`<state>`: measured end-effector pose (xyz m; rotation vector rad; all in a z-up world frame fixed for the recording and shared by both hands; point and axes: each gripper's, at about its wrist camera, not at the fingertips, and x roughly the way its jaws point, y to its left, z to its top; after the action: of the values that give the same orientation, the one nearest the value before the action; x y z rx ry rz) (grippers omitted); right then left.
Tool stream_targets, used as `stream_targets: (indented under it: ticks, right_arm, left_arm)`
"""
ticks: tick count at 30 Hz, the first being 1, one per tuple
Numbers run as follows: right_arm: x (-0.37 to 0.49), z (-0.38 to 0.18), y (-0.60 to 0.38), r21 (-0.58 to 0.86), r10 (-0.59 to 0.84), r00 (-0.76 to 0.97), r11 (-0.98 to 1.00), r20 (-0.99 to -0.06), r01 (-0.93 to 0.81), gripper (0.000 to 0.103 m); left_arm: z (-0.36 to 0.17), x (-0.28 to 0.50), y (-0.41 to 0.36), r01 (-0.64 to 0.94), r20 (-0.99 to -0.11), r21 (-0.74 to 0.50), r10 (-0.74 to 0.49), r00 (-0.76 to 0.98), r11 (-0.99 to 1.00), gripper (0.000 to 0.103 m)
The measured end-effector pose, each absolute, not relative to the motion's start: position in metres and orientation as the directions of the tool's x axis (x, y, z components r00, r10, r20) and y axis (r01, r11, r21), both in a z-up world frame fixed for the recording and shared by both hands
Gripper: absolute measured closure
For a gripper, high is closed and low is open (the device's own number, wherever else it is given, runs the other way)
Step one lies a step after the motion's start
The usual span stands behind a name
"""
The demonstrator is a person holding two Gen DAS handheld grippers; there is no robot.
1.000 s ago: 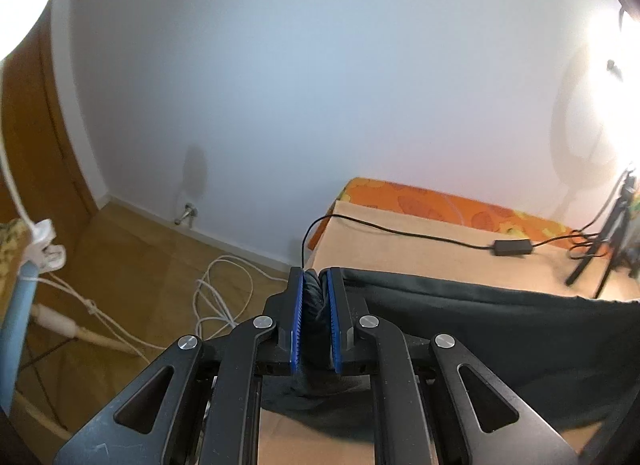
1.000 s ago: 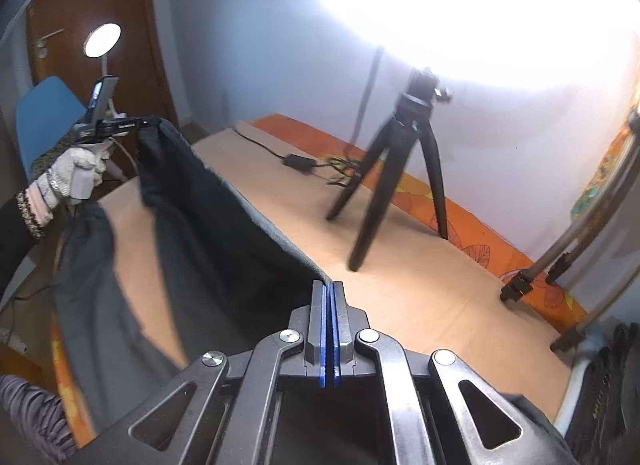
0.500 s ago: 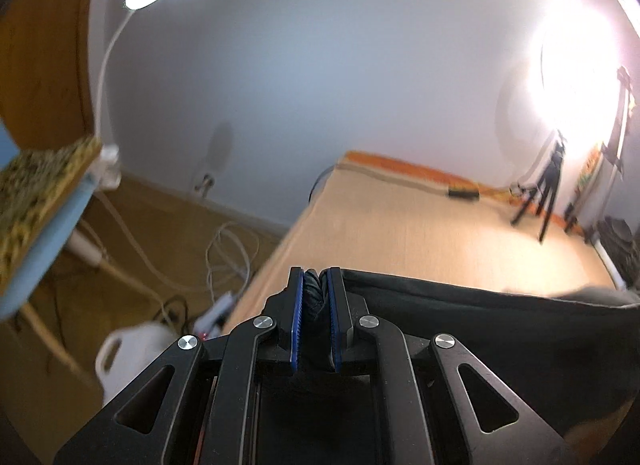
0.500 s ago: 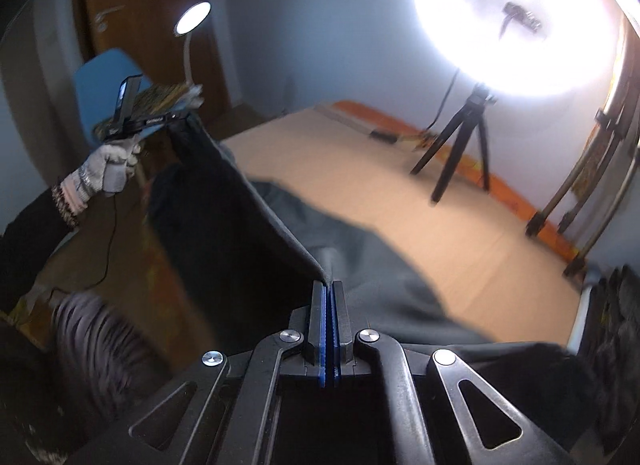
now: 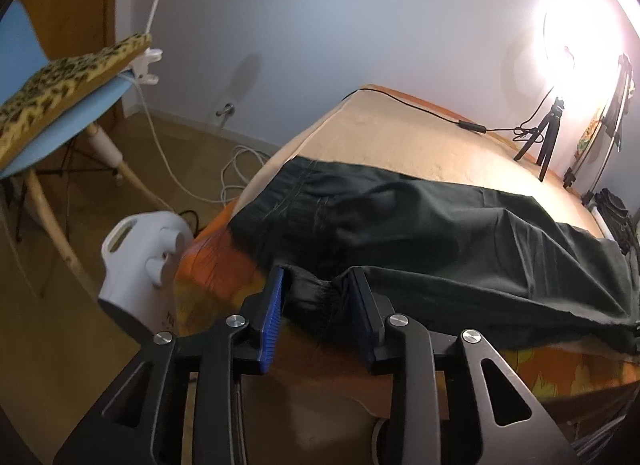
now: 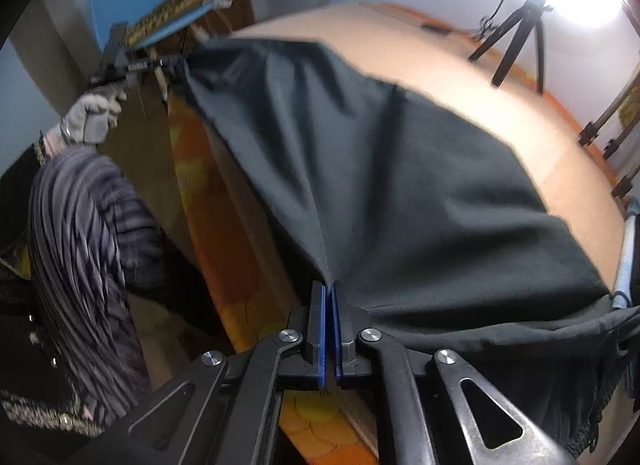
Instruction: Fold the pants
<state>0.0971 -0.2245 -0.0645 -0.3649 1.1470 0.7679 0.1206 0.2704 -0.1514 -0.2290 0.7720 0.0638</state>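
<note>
Dark pants (image 5: 440, 225) spread along near edge of bed (image 5: 400, 137). Left gripper (image 5: 318, 285) jaws opening, waistband loose between pads. Right gripper (image 6: 329, 297) opening, hem still pinched between pads.

Black pants (image 5: 460, 233) lie on tan bed (image 5: 400, 137); blue chair (image 5: 60, 129) carries leopard-print cushion (image 5: 72, 73).

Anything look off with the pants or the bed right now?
The dark pants lie rumpled rather than flat, and their near edge hangs over the side of the bed. The left gripper is opening with the waistband bunched between its jaws; the right gripper is opening, with cloth between its jaws. No damage or spills.
</note>
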Motion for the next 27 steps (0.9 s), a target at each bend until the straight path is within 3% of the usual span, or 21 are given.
stream_targets:
  ticks: [2,3,11,14,21,25,27]
  right_arm:
    - [0.102,-0.065,-0.224,0.118,0.342,0.176,0.688,-0.923,-0.716,0.067]
    - [0.106,-0.061,-0.225,0.12,0.348,0.177,0.684,-0.921,-0.72,0.065]
    - [0.155,-0.005,-0.193,0.128,0.49,0.264,0.629,-0.831,-0.767,0.065]
    - [0.179,0.006,-0.158,0.114,0.532,0.277,0.588,-0.8,-0.801,0.065]
    - [0.243,0.0,-0.035,0.174,0.635,0.182,0.455,-0.751,-0.874,0.064]
    - [0.261,-0.007,0.039,0.154,0.641,0.142,0.383,-0.754,-0.911,0.05]
    - [0.269,-0.018,0.078,0.166,0.641,0.112,0.358,-0.759,-0.919,0.05]
  left_arm:
    - [-0.151,0.11,0.273,-0.15,-0.689,-0.201,-0.031,0.724,0.968,0.067]
    - [-0.15,0.104,0.274,-0.154,-0.682,-0.223,-0.041,0.73,0.963,0.067]
    - [-0.14,0.078,0.278,-0.179,-0.622,-0.358,-0.091,0.778,0.917,0.062]
    - [-0.137,0.067,0.282,-0.205,-0.608,-0.371,-0.07,0.791,0.906,0.05]
    - [-0.154,0.067,0.299,-0.247,-0.612,-0.527,-0.161,0.774,0.813,0.049]
    - [-0.159,0.074,0.304,-0.241,-0.569,-0.625,-0.222,0.792,0.743,0.049]
    - [-0.163,0.079,0.304,-0.245,-0.568,-0.637,-0.23,0.79,0.731,0.049]
